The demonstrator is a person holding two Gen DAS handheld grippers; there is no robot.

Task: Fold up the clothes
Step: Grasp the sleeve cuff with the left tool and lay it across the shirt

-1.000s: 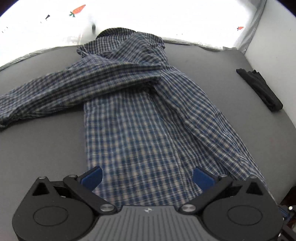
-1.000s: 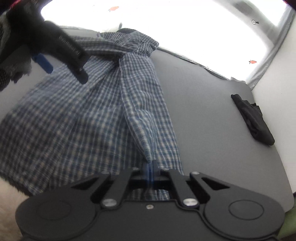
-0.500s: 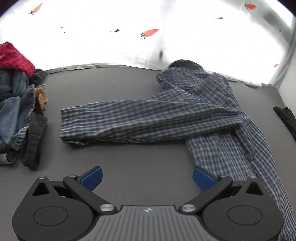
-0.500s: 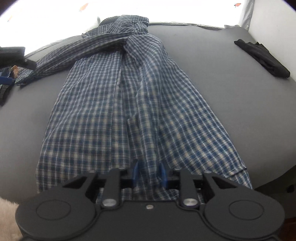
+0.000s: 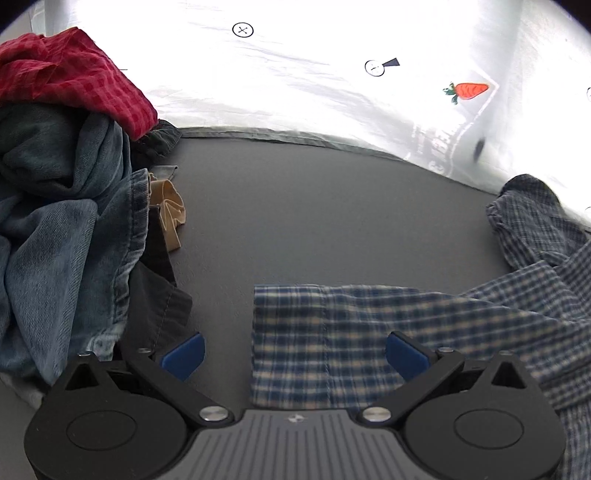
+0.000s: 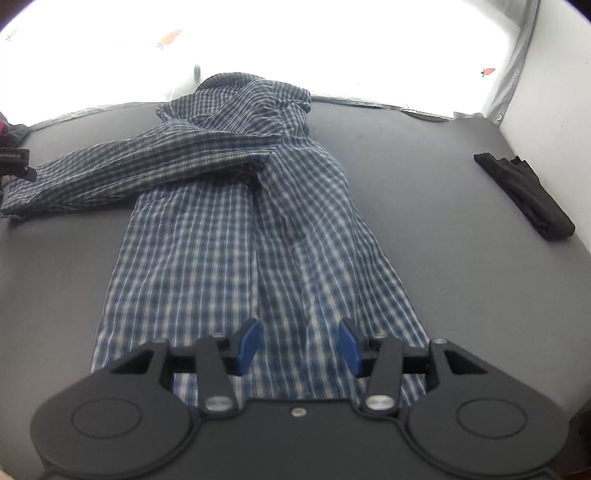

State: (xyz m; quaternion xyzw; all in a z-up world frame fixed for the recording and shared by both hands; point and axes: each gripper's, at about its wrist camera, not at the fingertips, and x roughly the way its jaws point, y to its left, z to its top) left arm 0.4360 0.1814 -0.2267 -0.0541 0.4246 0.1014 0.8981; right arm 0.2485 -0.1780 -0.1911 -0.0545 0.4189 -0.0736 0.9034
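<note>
Left wrist – sleeve cuff (image 5: 291,343) (jaws apart)

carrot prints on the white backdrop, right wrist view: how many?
3. One carrot print upper left of centre, a faint one at the far left edge, a small red one at right near the grey curtain. Glare may hide more.

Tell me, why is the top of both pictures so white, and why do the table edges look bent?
Left wrist view: the backdrop sheet is blown out by bright light, only its carrot print surviving. Right wrist view: the same glare, and the plaid shirt looks slightly soft. Both views: the fisheye lens curves the grey table and darkens the corners.
</note>
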